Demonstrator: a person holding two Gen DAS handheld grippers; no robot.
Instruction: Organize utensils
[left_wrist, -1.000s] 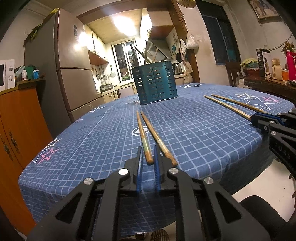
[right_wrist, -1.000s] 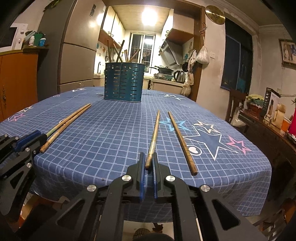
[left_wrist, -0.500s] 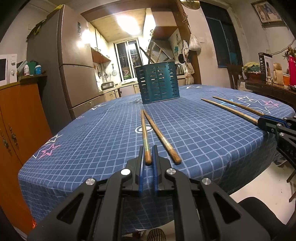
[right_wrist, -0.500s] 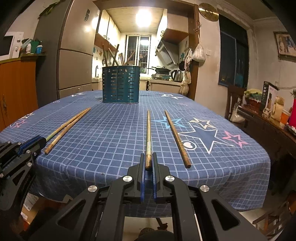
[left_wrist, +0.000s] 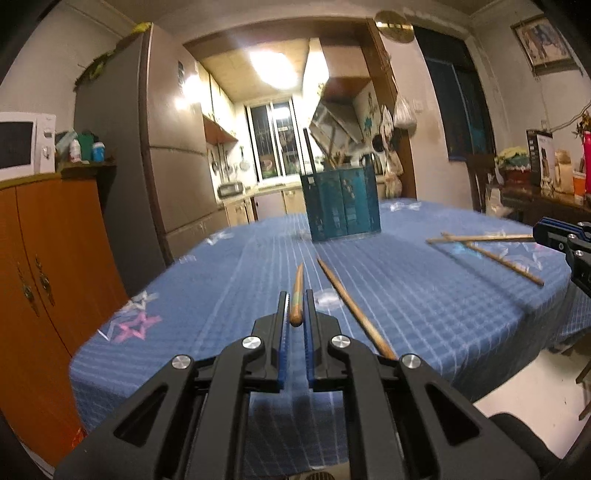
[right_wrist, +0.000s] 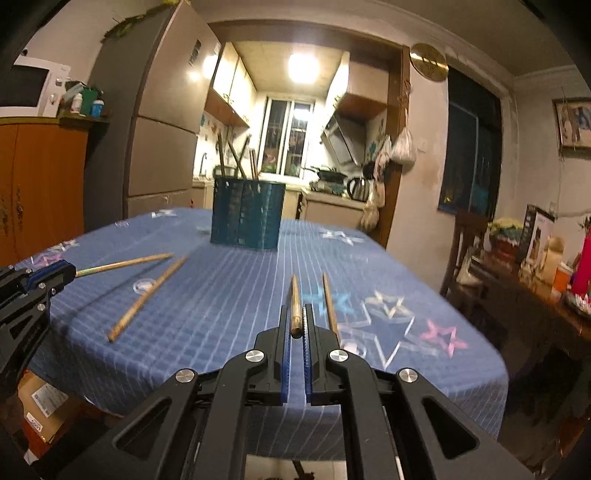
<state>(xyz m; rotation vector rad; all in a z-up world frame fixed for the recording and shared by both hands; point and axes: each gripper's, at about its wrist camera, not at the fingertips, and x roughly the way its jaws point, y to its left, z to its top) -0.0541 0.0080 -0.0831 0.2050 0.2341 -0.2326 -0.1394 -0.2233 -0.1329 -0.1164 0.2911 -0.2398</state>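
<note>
both the left gripper (left_wrist: 296, 308) and right gripper (right_wrist: 295, 321) had fingers clamped on one chopstick (left_wrist: 297, 295) each, butt-end held, tips aimed at the far-edge holder (right_wrist: 246, 214), presumably for insertion.

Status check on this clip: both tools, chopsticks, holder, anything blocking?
Left tool shut on one chopstick. Right tool shut on another. One mate each on cloth. Holder ahead, path clear.

The bench (right_wrist: 229, 306) is covered by a blue checked cloth (left_wrist: 424, 295) with stars. A teal holder (right_wrist: 247, 214) is stood at the far end; two chopsticks (left_wrist: 354, 310) (right_wrist: 330, 304) are left lying flat.
</note>
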